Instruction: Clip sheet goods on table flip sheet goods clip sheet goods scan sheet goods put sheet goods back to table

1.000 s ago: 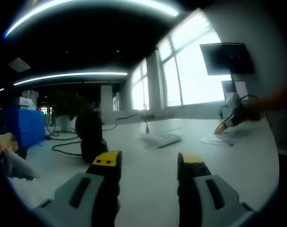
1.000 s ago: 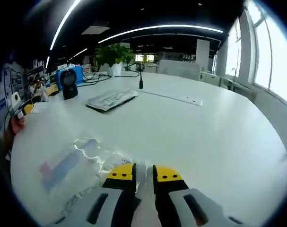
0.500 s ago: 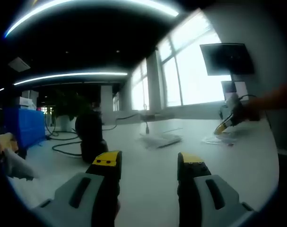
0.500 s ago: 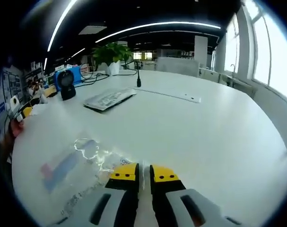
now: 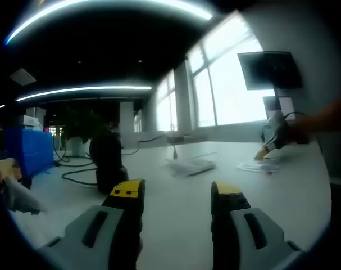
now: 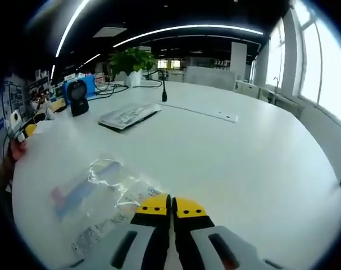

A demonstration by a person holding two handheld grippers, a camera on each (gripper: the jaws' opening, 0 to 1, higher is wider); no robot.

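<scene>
Right tool [image 6: 171, 206] pinching clear packet [image 6: 103, 199]; left tool [image 5: 177, 194] agape, empty.

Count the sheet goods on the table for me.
2: a clear bag pinched at its corner by the right gripper, and a flat pack farther back toward the scanner.

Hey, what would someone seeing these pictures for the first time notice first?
Probably the right tool, its yellow-tipped jaws shut on the edge of a crinkly clear plastic packet lying on the big white table. In the left gripper view, the left tool hangs open near a black scanner.
</scene>
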